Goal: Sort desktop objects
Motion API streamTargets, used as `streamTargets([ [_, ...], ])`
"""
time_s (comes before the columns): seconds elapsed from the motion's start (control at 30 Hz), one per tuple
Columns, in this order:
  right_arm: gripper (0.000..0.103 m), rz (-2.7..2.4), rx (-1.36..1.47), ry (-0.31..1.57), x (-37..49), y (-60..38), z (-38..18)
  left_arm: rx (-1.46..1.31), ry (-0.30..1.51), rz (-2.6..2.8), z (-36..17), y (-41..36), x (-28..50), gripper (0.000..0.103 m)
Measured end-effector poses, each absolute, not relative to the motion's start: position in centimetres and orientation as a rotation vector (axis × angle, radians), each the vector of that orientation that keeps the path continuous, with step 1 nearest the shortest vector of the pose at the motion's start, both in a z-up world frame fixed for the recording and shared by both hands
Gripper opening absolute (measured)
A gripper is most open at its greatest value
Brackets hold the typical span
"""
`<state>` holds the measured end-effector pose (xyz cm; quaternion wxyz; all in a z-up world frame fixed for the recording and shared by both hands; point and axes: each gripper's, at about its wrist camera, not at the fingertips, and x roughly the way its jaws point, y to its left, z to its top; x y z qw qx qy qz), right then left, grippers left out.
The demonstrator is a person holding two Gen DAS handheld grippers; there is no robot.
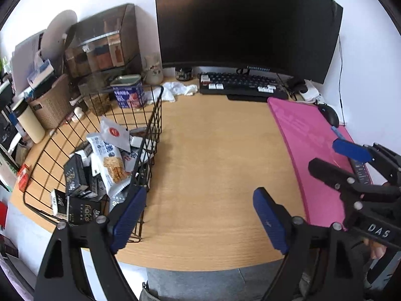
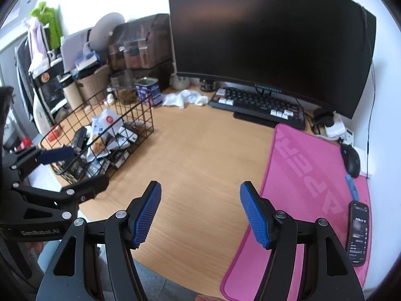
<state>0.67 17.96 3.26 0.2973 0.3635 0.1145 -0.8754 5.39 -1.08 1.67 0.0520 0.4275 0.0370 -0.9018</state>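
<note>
- Holding my left gripper (image 1: 199, 219) wide apart with nothing in it, over bare wooden desk (image 1: 213, 150) beside the black wire basket (image 1: 155, 115).
- My right gripper (image 2: 200, 213) gapes empty too, near the pink desk mat (image 2: 308, 175).
- Snack packets (image 1: 110, 160) lie piled inside that basket.

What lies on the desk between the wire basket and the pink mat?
Only bare wood desk lies between the wire basket and the pink mat, in both views.

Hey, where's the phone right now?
In the right wrist view, the phone lies at the far right on the pink desk mat, just below the blue pen and the mouse.
</note>
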Motion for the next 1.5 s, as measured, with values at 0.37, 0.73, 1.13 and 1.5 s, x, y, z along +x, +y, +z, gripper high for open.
streamTargets([
  [0.37, 0.065, -2.332, 0.972, 0.342, 0.5, 17.1, 2.3, 1.316, 0.098, -2.748, 1.4, -0.7, 5.4, 0.088],
  [0.73, 0.065, -2.328, 0.975, 0.344, 0.7, 17.1, 2.3, 1.326, 0.021, -2.726, 1.2, 0.2, 5.3, 0.088],
  [1.13, 0.065, -2.324, 0.978, 0.347, 0.8, 16.9, 2.1, 1.330, 0.020, -2.725, 1.1, 0.2, 5.2, 0.088],
  [1.5, 0.065, -2.323, 0.978, 0.349, 0.8, 16.8, 2.1, 1.329, 0.020, -2.724, 0.9, 0.0, 5.2, 0.088],
])
